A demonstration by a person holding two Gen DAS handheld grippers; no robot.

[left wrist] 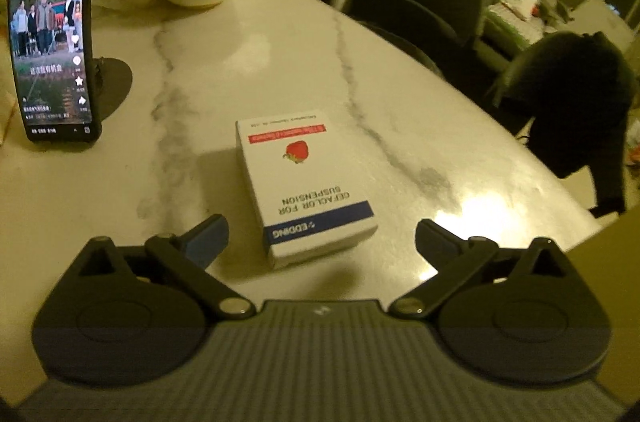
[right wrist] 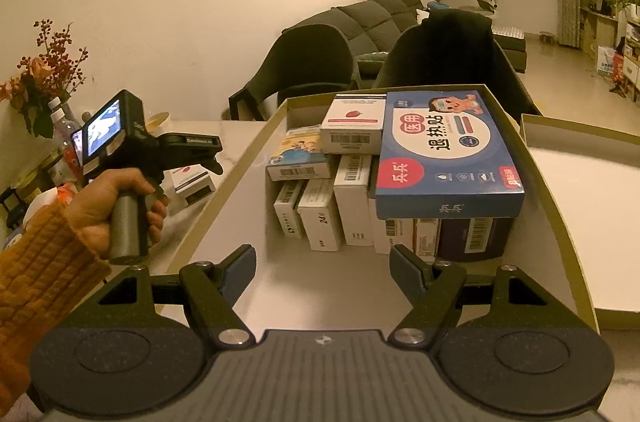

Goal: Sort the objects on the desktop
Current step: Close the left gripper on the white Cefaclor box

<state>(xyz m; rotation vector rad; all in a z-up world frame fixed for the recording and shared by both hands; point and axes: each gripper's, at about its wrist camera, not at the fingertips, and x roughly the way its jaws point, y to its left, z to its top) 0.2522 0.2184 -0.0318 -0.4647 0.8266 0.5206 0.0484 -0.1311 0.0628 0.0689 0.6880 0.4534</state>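
Left gripper (left wrist: 322, 240) jaws wide, astride medicine box (left wrist: 304, 188); right gripper (right wrist: 322, 270) wide, tray (right wrist: 224, 190) rim cropped

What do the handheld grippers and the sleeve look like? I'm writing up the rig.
Both the left gripper and right gripper have black linkage arms, blue ribbed finger pads, silver pivot bolts and grey ridged bodies. The left hand wears a mustard cable-knit sleeve.
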